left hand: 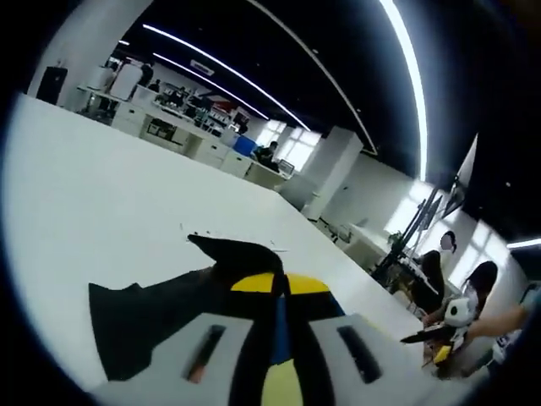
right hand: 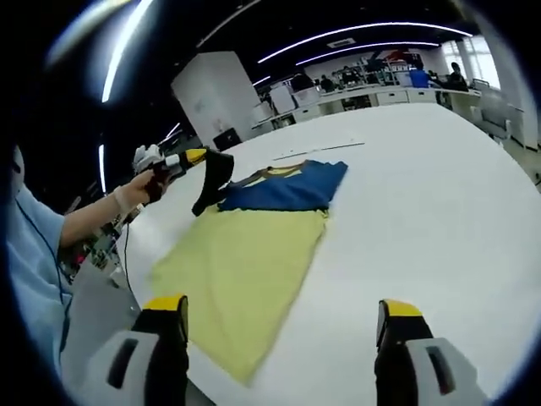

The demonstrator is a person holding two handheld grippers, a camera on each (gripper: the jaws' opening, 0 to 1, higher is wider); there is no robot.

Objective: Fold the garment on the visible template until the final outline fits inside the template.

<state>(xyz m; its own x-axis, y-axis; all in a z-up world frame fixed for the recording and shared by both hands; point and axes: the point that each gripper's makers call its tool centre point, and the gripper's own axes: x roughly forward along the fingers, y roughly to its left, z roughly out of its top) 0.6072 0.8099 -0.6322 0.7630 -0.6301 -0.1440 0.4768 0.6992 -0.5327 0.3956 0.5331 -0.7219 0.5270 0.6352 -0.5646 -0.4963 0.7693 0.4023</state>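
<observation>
A garment lies flat on the white table (right hand: 423, 194), with a yellow body (right hand: 245, 262) and a blue chest part (right hand: 292, 190). Its black sleeve (right hand: 215, 178) is lifted off the table, with my left gripper (right hand: 196, 157) shut on it in a person's hand (right hand: 135, 193). In the left gripper view the jaws (left hand: 279, 292) pinch black fabric (left hand: 169, 313), with yellow and blue cloth (left hand: 306, 286) just behind. A thin template line (right hand: 325, 149) runs past the garment's far edge. My right gripper (right hand: 281, 309) hovers open over the yellow hem, its jaws wide apart.
The table stretches far beyond the garment on every side. A person's light blue sleeve (right hand: 34, 262) is at the left. Desks and cabinets (left hand: 194, 139) stand past the table's far edge. People sit at the right (left hand: 452, 292).
</observation>
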